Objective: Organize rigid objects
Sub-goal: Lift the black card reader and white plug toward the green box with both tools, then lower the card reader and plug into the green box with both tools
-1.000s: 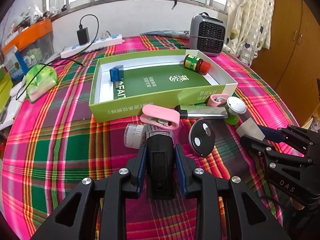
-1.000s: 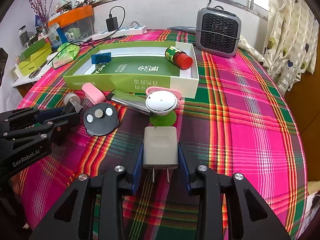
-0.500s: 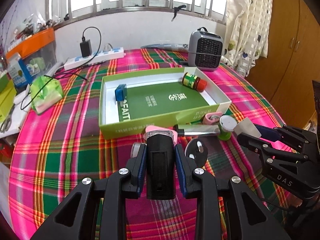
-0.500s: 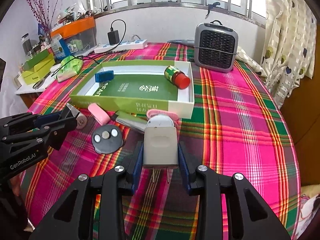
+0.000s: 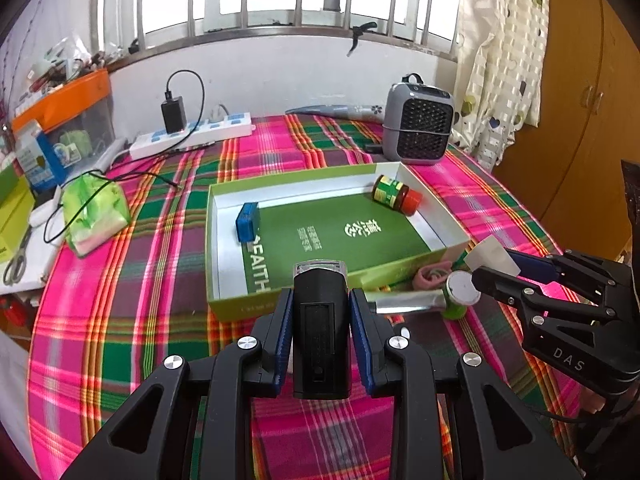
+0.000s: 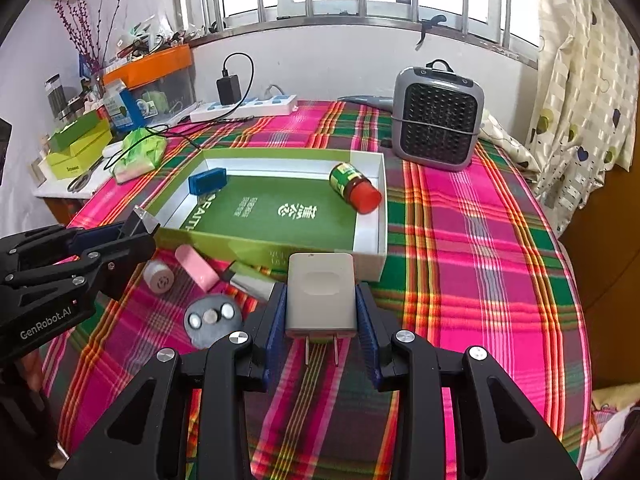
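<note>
Plaid-covered counter (image 5: 132, 320) carrying green box (image 5: 320, 304) mid-frame. Left tongs (image 5: 320, 320) pinching black device (image 5: 320, 332); right tongs (image 6: 322, 316) pinching white plug adapter (image 6: 321, 298), lower centre.

Black grippers (image 5: 320, 320), blue pads (image 6: 277, 332)

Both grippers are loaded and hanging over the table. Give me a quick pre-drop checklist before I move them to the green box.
1. Left gripper clamped on the black device: ok.
2. Right gripper clamped on the white charger plug: ok.
3. Free floor in the green box between the blue block and the red-capped bottle: ok.
4. Grippers apart from each other: ok.
5. Held items clear of the box's near wall: cannot tell.
</note>
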`<state>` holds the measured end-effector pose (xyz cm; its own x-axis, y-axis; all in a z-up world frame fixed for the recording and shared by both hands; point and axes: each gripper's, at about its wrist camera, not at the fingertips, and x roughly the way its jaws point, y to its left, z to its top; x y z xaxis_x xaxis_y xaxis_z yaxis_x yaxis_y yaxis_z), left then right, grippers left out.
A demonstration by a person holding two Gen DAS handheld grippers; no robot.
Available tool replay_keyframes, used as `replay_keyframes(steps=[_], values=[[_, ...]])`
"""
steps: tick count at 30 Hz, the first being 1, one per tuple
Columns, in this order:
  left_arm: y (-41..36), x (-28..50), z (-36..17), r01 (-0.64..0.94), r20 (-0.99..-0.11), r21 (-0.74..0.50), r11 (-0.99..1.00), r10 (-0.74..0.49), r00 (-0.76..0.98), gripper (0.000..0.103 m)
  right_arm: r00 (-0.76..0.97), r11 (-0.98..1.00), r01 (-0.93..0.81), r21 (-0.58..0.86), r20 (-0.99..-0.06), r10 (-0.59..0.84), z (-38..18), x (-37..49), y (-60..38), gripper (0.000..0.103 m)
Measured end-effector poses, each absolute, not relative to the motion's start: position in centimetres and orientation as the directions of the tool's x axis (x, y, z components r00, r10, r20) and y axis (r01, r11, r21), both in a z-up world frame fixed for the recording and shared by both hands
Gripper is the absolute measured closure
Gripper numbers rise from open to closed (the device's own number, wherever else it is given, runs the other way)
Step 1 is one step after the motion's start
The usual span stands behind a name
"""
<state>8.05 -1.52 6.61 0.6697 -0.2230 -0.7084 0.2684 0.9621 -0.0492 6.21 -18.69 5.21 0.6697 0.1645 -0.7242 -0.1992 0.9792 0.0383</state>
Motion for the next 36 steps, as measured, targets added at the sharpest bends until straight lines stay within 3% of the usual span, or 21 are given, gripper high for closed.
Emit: replay_keyframes(steps=[36], values=[[-0.5, 17.7, 4.7, 0.194, -0.748, -0.071, 0.978, -0.181, 0.638, 0.077, 0.604, 0.952, -0.307, 0.017, -0.769, 0.208, 4.8, 17.8, -15.1, 0.068]])
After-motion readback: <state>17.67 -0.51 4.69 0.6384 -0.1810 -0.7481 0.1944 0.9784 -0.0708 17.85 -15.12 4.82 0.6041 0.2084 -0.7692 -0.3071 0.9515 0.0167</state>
